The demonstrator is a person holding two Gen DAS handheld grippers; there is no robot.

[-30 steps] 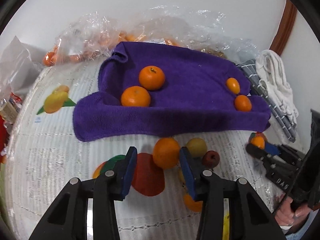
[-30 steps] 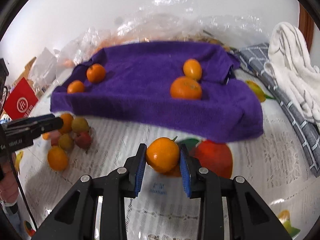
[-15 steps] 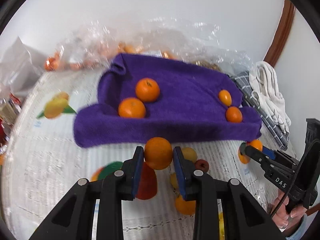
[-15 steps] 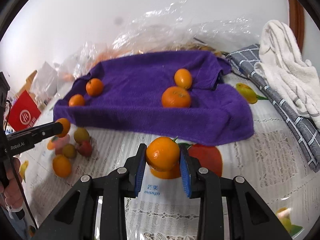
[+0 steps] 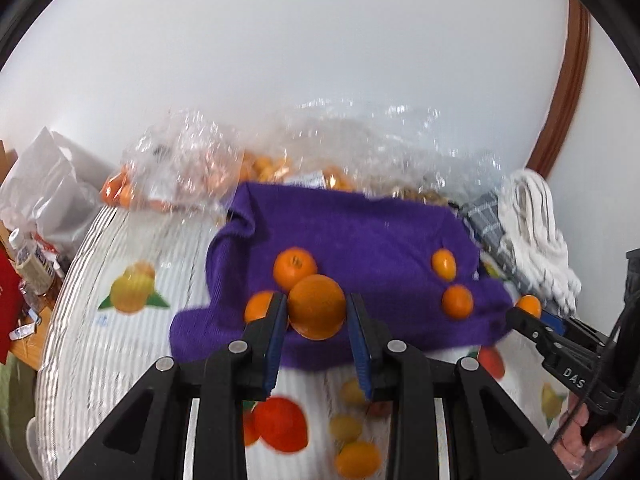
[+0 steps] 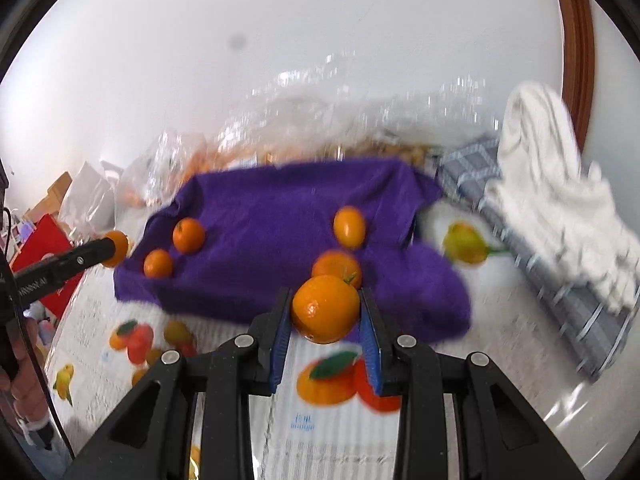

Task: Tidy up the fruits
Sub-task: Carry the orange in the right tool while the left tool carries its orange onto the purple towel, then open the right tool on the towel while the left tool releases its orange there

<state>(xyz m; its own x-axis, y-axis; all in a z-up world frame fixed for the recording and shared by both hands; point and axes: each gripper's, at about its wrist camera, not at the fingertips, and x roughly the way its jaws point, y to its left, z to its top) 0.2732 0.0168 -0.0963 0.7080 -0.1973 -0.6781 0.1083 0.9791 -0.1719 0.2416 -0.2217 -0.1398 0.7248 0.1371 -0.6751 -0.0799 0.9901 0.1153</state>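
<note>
On the fruit-print tablecloth (image 5: pixel 80 320) lies a purple towel (image 5: pixel 360 240). Both grippers tilt down above its near edge: left gripper (image 5: pixel 316 312) squeezes an orange (image 5: pixel 316 306), right gripper (image 6: pixel 325 312) squeezes a stemmed orange (image 6: pixel 325 308).

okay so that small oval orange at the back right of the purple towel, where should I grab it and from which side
Grip the oval orange across its narrow middle, jaws on its left and right sides, coming down from above and the front. It stands with its long axis running away from the camera, so the short width fits the jaws best. The round orange sits close in front, so a low frontal approach would probably bump it. The towel around it is bare.
</note>
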